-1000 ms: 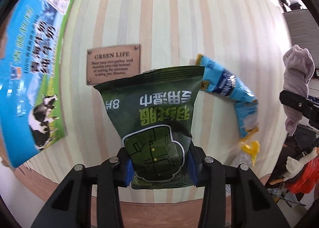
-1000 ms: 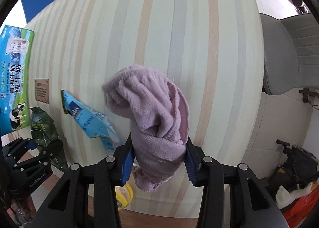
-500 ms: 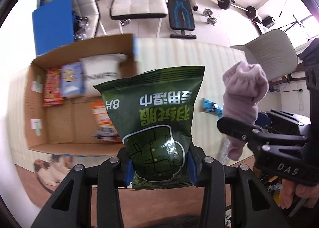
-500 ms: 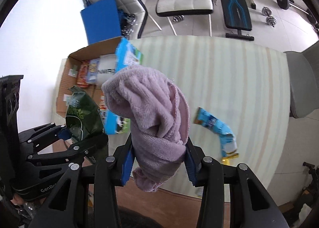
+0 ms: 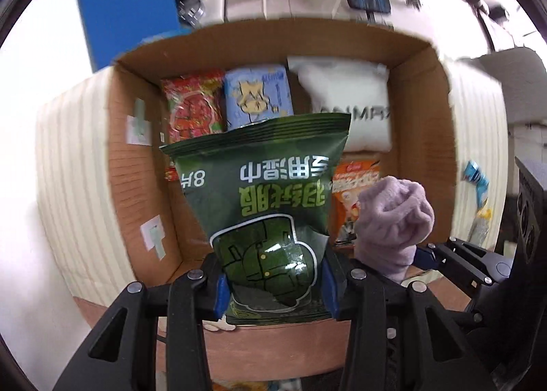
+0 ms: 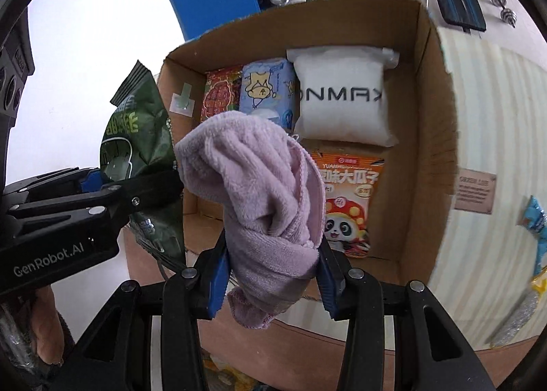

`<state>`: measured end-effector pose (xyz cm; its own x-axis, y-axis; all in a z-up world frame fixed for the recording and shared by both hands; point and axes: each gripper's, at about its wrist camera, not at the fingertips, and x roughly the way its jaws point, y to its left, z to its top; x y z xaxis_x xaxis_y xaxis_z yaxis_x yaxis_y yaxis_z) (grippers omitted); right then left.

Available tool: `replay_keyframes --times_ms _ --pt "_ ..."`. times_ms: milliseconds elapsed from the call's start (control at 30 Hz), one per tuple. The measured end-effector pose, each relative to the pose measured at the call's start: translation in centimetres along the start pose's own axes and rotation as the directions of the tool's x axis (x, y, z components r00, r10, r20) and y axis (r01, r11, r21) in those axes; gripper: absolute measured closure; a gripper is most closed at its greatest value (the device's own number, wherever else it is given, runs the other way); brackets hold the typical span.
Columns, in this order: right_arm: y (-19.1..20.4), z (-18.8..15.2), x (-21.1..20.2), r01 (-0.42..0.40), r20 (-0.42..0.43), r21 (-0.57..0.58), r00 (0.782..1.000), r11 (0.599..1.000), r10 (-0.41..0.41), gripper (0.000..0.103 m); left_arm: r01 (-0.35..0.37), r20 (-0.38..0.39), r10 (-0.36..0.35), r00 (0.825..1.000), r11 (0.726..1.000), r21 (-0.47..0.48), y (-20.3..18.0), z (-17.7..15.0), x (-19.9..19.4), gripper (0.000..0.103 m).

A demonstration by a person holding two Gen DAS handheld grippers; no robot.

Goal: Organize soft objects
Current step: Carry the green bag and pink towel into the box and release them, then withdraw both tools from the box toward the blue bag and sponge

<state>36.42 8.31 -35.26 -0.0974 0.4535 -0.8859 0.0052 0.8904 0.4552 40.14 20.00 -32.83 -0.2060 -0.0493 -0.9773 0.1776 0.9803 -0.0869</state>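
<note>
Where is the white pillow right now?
The white pillow lies inside the cardboard box, at its far right end in the right wrist view. The blue cartoon pack sits beside it and the orange panda snack bag is just in front.

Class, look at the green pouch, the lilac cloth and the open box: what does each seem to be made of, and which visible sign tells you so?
Green pouch: probably glossy plastic film; it shows glare spots and a crimped top seal.
Lilac cloth: seemingly plush fleece or terry; matte, fuzzy nap with soft folds.
Open box: corrugated cardboard, matte brown, with stiff flat walls.
</note>
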Motion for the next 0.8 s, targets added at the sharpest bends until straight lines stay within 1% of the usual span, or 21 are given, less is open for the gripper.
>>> replay_keyframes --times_ms 133,233,267,367,467,500,567,600,633,667,700,733,800 --pt "-0.1 0.9 4.0 0.044 -0.045 0.041 0.998 0.998 -0.042 0.056 -0.013 -0.08 0.017 0.997 0.999 0.05 -0.5 1.7 3.7 0.064" --pt "-0.4 1.4 5.9 0.072 -0.065 0.063 0.996 0.995 -0.068 0.056 -0.014 -0.119 0.023 0.993 0.997 0.072 -1.0 2.4 6.0 0.064" --pt "-0.4 1.6 6.4 0.079 -0.069 0.066 0.995 0.995 -0.075 0.056 -0.01 -0.123 0.019 0.992 0.997 0.076 -1.2 2.5 6.3 0.064" --pt "-0.4 2.0 7.5 0.084 -0.075 0.08 0.994 0.993 -0.078 0.056 0.034 -0.132 -0.027 0.991 0.998 0.054 -1.2 2.8 7.1 0.063" --pt "-0.4 2.5 8.3 0.097 -0.078 0.074 0.993 0.993 -0.091 0.056 0.033 -0.126 -0.028 0.992 0.999 0.039 -0.9 2.9 7.2 0.061" --pt "-0.4 2.8 8.7 0.101 -0.09 0.071 0.992 0.992 -0.094 0.055 0.046 -0.139 -0.042 0.989 0.999 0.024 -0.7 2.9 7.3 0.053" --pt "-0.5 3.3 8.8 0.1 -0.112 0.072 0.99 0.992 -0.091 0.051 0.058 -0.134 -0.055 0.989 0.998 0.014 0.0 2.6 6.9 0.042" --pt "-0.4 2.9 8.5 0.1 -0.118 0.068 0.989 0.993 -0.092 0.042 0.056 -0.123 -0.054 0.991 0.998 0.01 0.3 2.6 6.6 0.032" --pt "-0.3 2.6 8.3 0.1 -0.12 0.063 0.988 0.993 -0.092 0.026 0.055 -0.114 -0.054 0.992 0.999 0.004 0.3 2.6 6.3 0.027" --pt "-0.1 2.6 8.2 0.103 -0.119 0.059 0.988 0.993 -0.096 0.019 0.062 -0.102 -0.062 0.993 0.998 -0.007 0.5 2.5 5.8 0.026" --pt "0.0 2.6 8.1 0.109 -0.114 0.054 0.988 0.993 -0.102 0.014 0.066 -0.09 -0.068 0.994 0.998 -0.018 0.6 2.3 5.3 0.025" --pt "0.1 2.7 8.1 0.121 -0.11 0.048 0.987 0.991 -0.116 0.014 0.066 -0.08 -0.068 0.995 0.997 -0.026 1.0 2.1 4.8 0.017" --pt "0.3 2.8 7.4 0.143 -0.108 0.039 0.984 0.989 -0.138 0.013 0.062 -0.045 -0.064 0.997 0.997 -0.041 1.4 1.7 3.7 0.006"
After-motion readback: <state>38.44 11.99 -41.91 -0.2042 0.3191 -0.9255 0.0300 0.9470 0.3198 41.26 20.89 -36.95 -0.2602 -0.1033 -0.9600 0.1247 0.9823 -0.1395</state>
